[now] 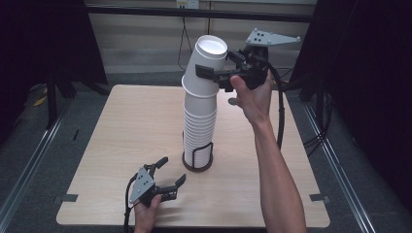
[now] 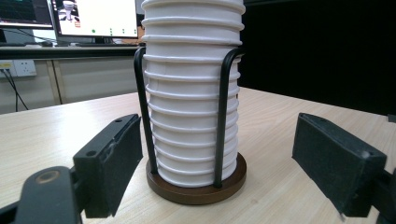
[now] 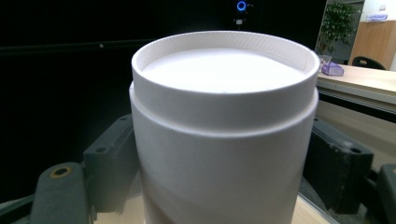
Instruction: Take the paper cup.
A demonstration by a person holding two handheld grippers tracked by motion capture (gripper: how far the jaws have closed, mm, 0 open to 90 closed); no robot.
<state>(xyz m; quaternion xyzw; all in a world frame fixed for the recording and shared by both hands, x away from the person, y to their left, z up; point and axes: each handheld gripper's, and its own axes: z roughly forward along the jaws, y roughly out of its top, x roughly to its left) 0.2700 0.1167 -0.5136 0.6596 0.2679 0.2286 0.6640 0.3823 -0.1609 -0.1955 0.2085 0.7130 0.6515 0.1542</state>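
The top cup (image 1: 206, 65) is leaning tilted at the head of the upside-down cup stack (image 1: 199, 126), its long axis slanting away from upright. The right tongs (image 1: 214, 75) are clamping it from the side. The left tongs (image 1: 167, 174) are resting wide on the counter (image 1: 121, 131), the holder (image 1: 197, 162) just ahead.

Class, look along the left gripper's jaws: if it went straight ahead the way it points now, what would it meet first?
Most likely the wooden base of the cup holder, with the stack of white cups inside its wire frame; the left gripper is open.
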